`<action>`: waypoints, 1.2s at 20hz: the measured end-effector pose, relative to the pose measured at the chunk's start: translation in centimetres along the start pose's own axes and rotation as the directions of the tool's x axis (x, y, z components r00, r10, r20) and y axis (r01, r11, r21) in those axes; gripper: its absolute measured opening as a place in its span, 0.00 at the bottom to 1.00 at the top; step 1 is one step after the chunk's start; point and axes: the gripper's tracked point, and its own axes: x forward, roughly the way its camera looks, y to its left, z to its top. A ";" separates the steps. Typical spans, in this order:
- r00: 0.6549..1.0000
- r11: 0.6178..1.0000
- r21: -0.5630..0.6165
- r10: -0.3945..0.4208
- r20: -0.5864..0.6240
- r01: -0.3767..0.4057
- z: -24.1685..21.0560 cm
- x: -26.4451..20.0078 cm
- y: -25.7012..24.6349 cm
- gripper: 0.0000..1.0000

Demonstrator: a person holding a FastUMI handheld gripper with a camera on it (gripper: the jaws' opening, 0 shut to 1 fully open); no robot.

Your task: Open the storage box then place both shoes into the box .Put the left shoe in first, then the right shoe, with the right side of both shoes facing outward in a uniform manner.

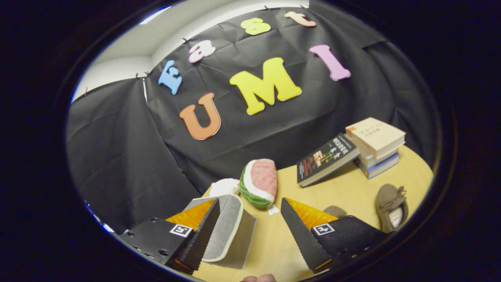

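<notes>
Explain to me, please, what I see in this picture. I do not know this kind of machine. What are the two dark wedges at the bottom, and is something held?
There is no robot here. A person holds a two-finger gripper in one hand, and the camera rides on it, looking forward along the fingers. The two wedges are those fingers. They stand apart, so the gripper is open and holds nothing.

Against the left finger, partly between the two, stands a grey box, probably the storage box. Just ahead of the fingers lies a toy watermelon slice, with something white beside it. Beyond the right finger a brown shoe lies on the yellow table; a second brown shape peeks out behind that finger. Further back is a stack of books, with a dark book leaning on it.
</notes>
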 end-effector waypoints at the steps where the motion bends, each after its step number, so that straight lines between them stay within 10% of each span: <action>1: 1.000 1.000 0.011 0.012 -0.023 -0.012 -1.2 0.5 0.5 0.95; 22: 0.932 0.923 0.376 0.205 -0.299 -0.082 -11.3 5.3 4.9 0.95; 24: 0.929 0.921 0.381 0.206 -0.309 -0.077 -10.9 5.2 5.1 0.67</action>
